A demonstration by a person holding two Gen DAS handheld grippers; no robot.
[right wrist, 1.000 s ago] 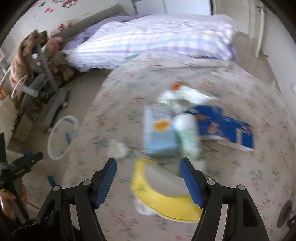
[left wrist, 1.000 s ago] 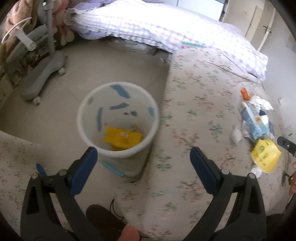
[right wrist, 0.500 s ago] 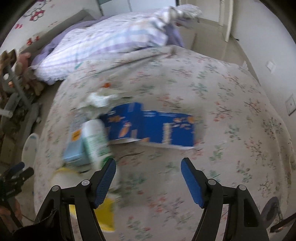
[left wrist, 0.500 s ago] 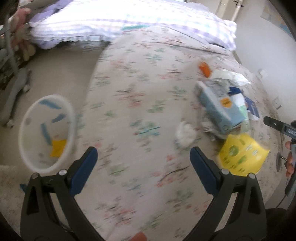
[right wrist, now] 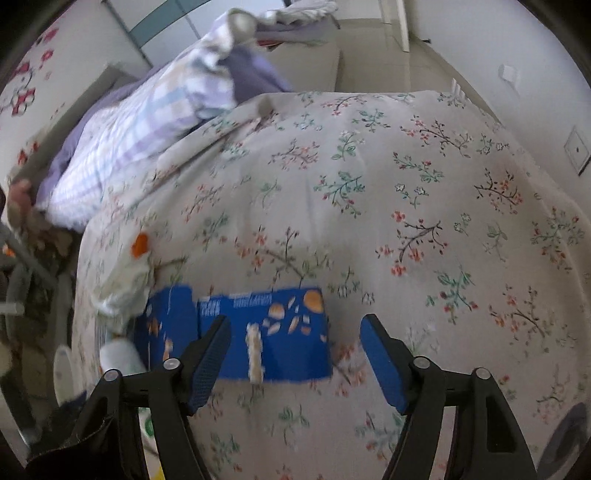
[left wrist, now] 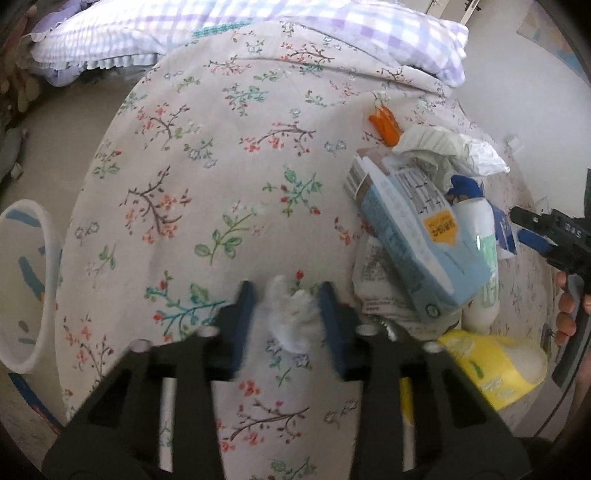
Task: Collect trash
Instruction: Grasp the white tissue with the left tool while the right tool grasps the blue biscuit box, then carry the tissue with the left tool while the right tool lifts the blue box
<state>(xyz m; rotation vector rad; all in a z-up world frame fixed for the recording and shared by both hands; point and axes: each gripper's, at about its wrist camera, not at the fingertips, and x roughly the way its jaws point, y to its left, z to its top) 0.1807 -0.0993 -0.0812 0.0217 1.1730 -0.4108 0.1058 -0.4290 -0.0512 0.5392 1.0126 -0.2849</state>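
Note:
A crumpled white tissue (left wrist: 291,317) lies on the floral bedspread (left wrist: 221,184), between the blue fingers (left wrist: 243,306) of my left gripper (left wrist: 286,306). Its jaws are closing around the tissue, with a thin gap still showing on the left side. My right gripper (right wrist: 297,362) hovers low over a flattened blue box (right wrist: 266,332); its jaws are closing slightly but stand wide, and the box's right half lies between them untouched. A light blue carton (left wrist: 417,236), a white bottle (left wrist: 480,258) and a yellow packet (left wrist: 495,365) are piled to the right of the tissue.
The white bin (left wrist: 22,288) stands on the floor beside the bed's left edge. An orange wrapper (left wrist: 384,123) and a crumpled white wrapper (left wrist: 443,147) lie behind the carton. A checked quilt (left wrist: 258,26) covers the head of the bed. A hand holds the right gripper (left wrist: 546,229).
My left gripper swung from above the bin across the bed, dropped onto the tissue and narrowed its jaws. My right gripper slid from the carton and yellow packet over to the blue box.

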